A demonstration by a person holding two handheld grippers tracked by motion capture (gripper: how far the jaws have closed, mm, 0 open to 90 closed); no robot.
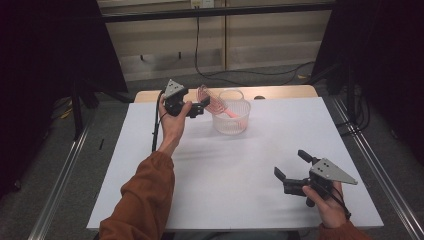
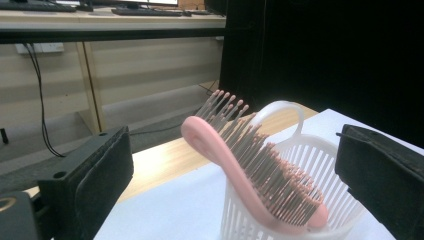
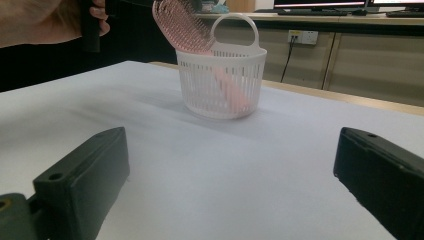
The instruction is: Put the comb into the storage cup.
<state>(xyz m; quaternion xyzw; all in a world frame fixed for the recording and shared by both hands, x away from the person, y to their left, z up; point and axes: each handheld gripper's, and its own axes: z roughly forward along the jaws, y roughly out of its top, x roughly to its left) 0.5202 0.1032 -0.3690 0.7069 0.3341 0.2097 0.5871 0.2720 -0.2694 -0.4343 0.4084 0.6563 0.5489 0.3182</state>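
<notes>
- Pink hairbrush (image 2: 235, 160) stands in the white slotted basket (image 1: 231, 118), handle end down inside, bristled head sticking up and out over the rim, leaning toward the left side in the high view.
- Basket sits on the white counter (image 1: 235, 175), toward the far edge, upright, its loop handle up at the back.
- Left tool (image 1: 200, 107) hangs just beside the brush head at basket height; in the left gripper view its jaws stand wide apart with the brush between them but not touched by either pad, so released.
- From the high view alone the left tool looks close enough to touch the head; contact there is hard to rule out, but the left gripper view shows clear gaps.
- Right tool (image 1: 292, 167) is held low over the near right part of the counter, well apart from the basket, jaws spread, holding nothing.
- Right gripper view: basket (image 3: 221, 82) ahead in the distance, brush handle visible through the slots, the person's left hand (image 3: 50, 20) up at the top left.
- Progress, judged: brush looks placed in the basket, drop-off essentially done.
- Left: draw the left tool clear without snagging the bristles or tipping the light basket; brush leans, so it could shift if bumped.
- Nothing else on the counter to deal with.
</notes>
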